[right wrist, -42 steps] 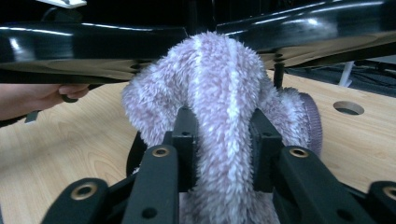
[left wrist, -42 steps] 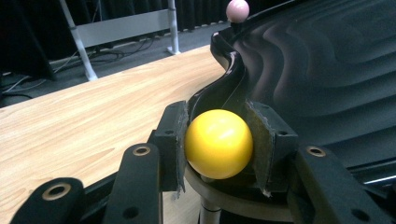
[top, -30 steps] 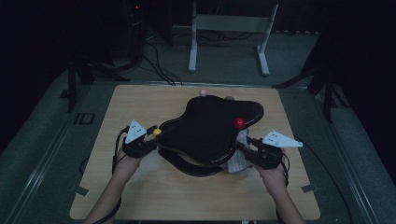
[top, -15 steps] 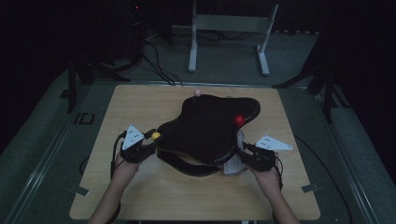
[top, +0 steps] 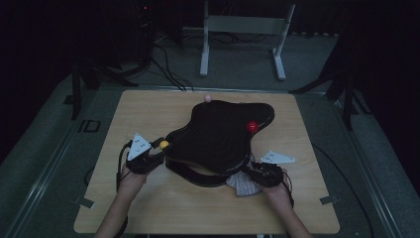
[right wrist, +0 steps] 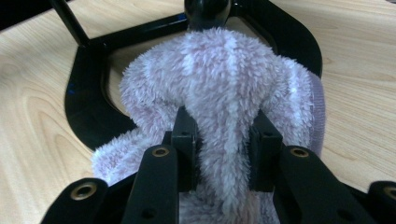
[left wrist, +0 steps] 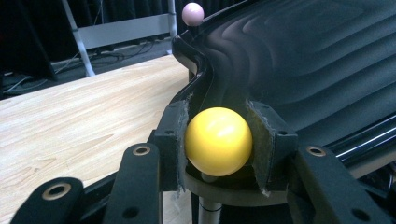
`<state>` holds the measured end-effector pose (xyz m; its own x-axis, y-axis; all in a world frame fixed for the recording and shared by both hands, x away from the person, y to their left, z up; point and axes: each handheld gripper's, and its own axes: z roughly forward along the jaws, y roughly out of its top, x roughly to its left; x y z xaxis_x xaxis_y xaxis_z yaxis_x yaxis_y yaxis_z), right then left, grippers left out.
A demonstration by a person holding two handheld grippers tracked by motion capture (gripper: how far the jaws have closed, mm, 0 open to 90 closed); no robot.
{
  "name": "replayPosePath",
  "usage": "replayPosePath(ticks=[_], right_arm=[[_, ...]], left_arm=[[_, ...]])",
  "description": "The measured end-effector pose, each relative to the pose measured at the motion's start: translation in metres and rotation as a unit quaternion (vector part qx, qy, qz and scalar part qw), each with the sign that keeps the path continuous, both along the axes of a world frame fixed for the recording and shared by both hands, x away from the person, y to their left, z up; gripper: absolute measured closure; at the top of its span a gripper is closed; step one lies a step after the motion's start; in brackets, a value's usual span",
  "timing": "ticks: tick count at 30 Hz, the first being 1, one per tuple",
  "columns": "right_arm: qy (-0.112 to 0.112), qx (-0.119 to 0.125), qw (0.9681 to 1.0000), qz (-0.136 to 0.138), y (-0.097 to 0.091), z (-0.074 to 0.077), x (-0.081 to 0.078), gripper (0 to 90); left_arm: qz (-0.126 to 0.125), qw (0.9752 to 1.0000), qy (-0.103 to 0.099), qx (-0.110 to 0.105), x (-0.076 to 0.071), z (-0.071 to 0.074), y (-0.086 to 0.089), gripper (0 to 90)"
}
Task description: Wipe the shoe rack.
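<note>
A black ridged pad [top: 218,134] on a black looped frame [right wrist: 88,107] lies on the wooden table [top: 148,109]. It carries a yellow ball [top: 164,145], a red ball [top: 252,126] and a pink ball [top: 208,98]. My left gripper [top: 157,150] is shut on the yellow ball [left wrist: 218,141] at the pad's left tip, both pads pressed against it. My right gripper [top: 250,174] sits low at the pad's near right edge. Its jaws have just been closing and now pinch a fold of a fluffy pale pink cloth [right wrist: 224,84], which drapes from the frame onto the table [top: 241,184].
A white metal stand [top: 242,34] and cables lie on the floor beyond the table's far edge. Bare wood stretches along the near edge and the far left of the table. Dark curtains close off the back.
My right hand has sunk toward the table and drawn a little nearer to the person, with the cloth in its jaws. The left hand has stayed put on the yellow ball.
</note>
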<state>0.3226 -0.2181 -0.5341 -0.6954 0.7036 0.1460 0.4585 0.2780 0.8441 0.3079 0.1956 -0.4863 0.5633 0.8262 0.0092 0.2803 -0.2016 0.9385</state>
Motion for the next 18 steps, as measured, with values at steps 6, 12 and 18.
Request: replayPosePath(ticks=[6,12,18], right_arm=[[-0.048,0.032,0.9983,-0.004,-0.004,0.033,-0.007,66.4],[-0.118,0.091,0.9888,0.005,-0.011,0.071,-0.011,60.0],[-0.139,0.091,0.9861,0.012,-0.008,0.082,-0.008,58.7]], left_arm=[[-0.002,1.0000,0.001,0.001,0.001,0.000,0.000,60.2],[-0.003,1.0000,0.001,0.001,0.001,0.000,0.001,60.2],[-0.004,1.0000,0.002,0.001,0.001,0.001,0.000,60.2]])
